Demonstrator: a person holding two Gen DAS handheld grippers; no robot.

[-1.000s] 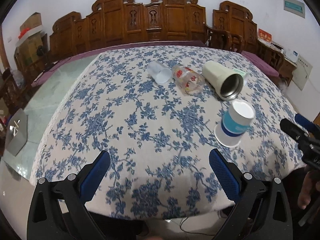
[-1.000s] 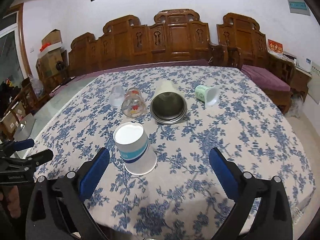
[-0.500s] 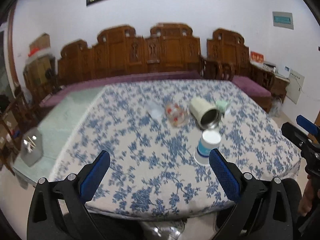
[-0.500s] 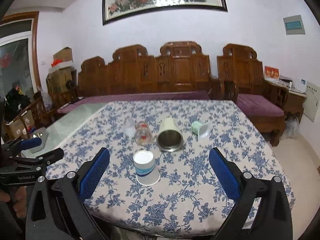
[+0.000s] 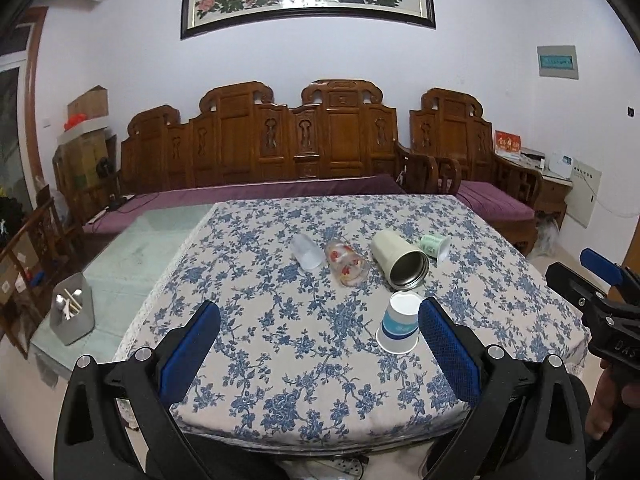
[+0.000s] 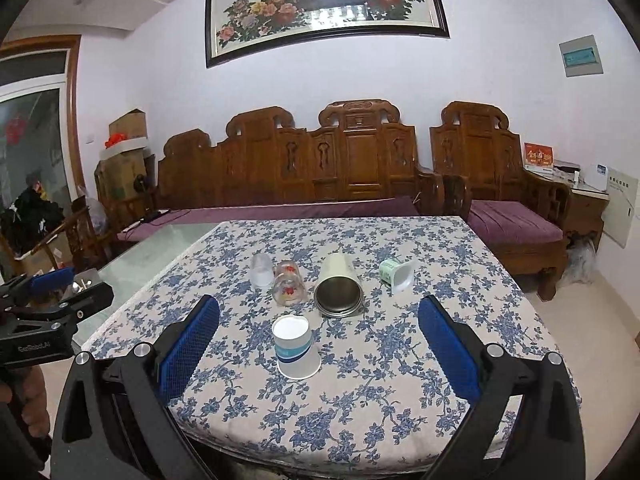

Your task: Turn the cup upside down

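The paper cup [image 6: 297, 347] stands mouth-down near the table's [image 6: 500, 320] front edge — apparently finished, since left gripper [image 5: 319, 350] and right gripper [image 6: 319, 350] hang clear, jaws spread.

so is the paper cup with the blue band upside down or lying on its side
Upside down: the paper cup stands on its wide rim on the tablecloth, its narrower white base facing up.

Left gripper [image 5: 320, 344] and right gripper [image 6: 320, 344] held level, jaws spread wide, holding nothing.
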